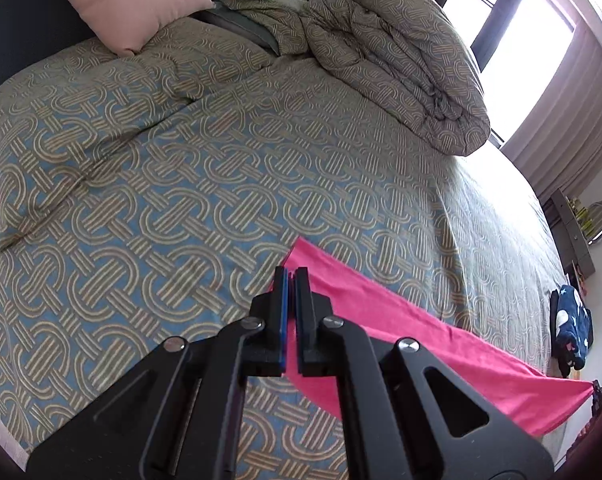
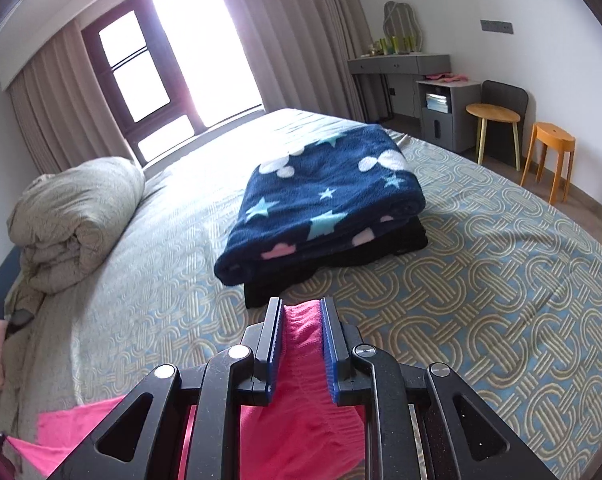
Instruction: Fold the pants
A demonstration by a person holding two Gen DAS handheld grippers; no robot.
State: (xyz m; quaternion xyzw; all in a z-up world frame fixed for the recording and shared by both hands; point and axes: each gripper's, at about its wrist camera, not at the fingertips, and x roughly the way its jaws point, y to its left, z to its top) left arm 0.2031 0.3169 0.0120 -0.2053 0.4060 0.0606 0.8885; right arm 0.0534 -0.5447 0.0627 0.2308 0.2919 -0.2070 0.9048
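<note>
Two grippers clamp pants [image 1: 441,344] above bed [image 1: 221,200]: left [image 1: 291,276] pinched tight, right [image 2: 301,308] narrow on bunched cloth | rolled duvet [image 2: 73,216] by window [image 2: 173,60] | blanket [image 2: 321,196] on bed

Bright daylight pours through a dark-framed window [image 2: 157,76] flanked by long beige curtains [image 2: 301,32] onto a wide bed with a blue-and-tan woven-pattern cover [image 1: 181,200]. Against the white wall [image 2: 541,20] stand a grey dressing table [image 2: 401,65], a grey bedside cabinet [image 2: 449,114] and two round wooden stools [image 2: 551,160] on a brown floor.

Folded star blanket [image 2: 325,196] lies on patterned bed [image 2: 481,280].
</note>
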